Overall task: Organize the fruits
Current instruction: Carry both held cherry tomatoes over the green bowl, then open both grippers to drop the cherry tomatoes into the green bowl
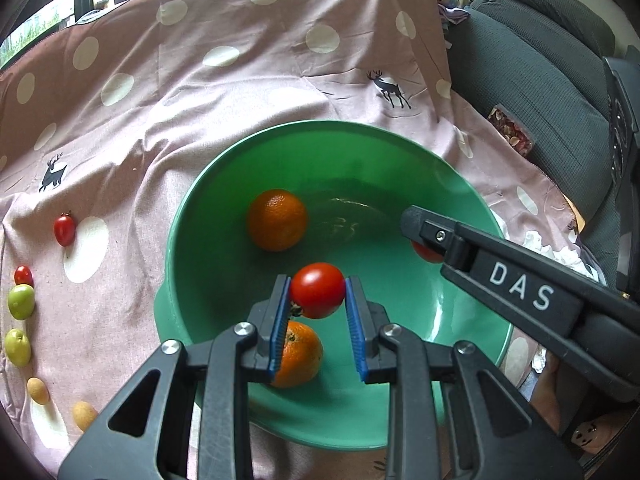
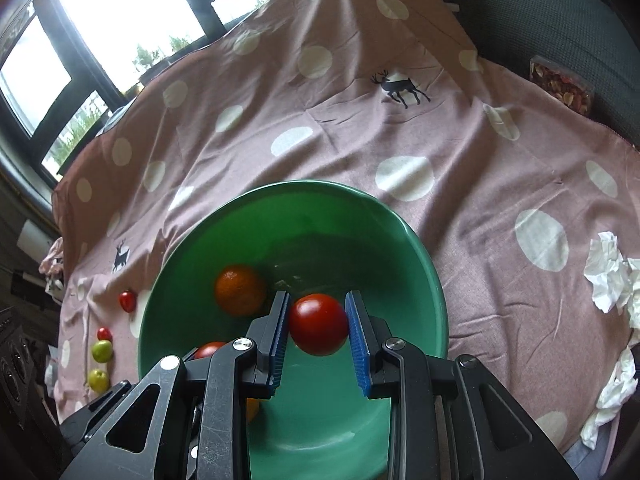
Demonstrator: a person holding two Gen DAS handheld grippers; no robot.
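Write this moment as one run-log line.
left gripper: holds tomato | right gripper: holds tomato | both over green bowl

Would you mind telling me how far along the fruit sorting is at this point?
Done: two oranges already lie in the green bowl. In hand: the left gripper holds a red tomato above the bowl, and the right gripper grips another tomato there too. Left: on the cloth beside the bowl sit two small tomatoes, two green fruits and two tan ones.
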